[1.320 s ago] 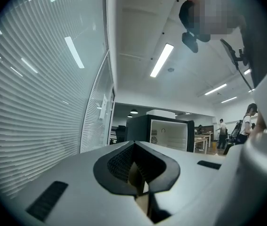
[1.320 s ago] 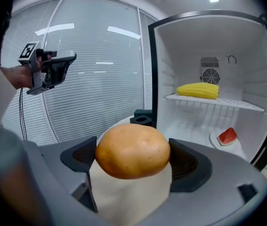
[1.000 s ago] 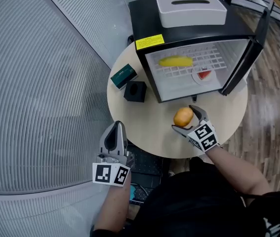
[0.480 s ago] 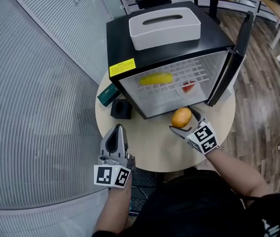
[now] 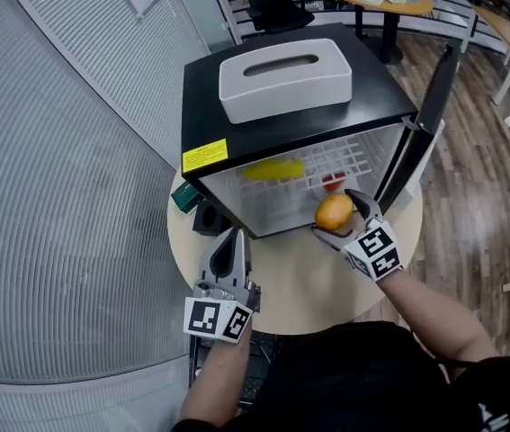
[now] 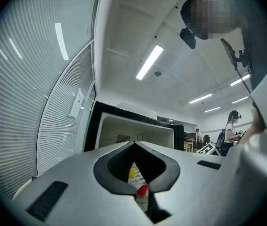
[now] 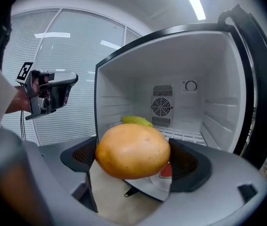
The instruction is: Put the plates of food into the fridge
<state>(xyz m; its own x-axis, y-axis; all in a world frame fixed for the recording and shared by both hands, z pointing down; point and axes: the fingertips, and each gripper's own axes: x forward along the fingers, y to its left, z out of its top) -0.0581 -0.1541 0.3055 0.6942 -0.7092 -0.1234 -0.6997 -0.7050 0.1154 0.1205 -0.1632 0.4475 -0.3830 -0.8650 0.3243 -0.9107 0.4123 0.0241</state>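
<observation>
In the head view, our right gripper point(image 5: 338, 215) has its fingers clamped on an orange fruit point(image 5: 332, 211) at the mouth of the open fridge point(image 5: 237, 115), above the round worktop point(image 5: 299, 286). A plate point(image 5: 331, 184) with a red slice lies on the fridge shelf. Our left gripper point(image 5: 228, 244) hovers at the worktop's near edge.

In the left gripper view, its fingers meet with nothing between them.

In the right gripper view, the fruit fills the gap between the fingers.

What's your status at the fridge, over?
Left gripper shut, empty, low by table edge. Right gripper shut on orange fruit at open fridge mouth. Nothing blocking; yellow food and red slice already inside.
</observation>
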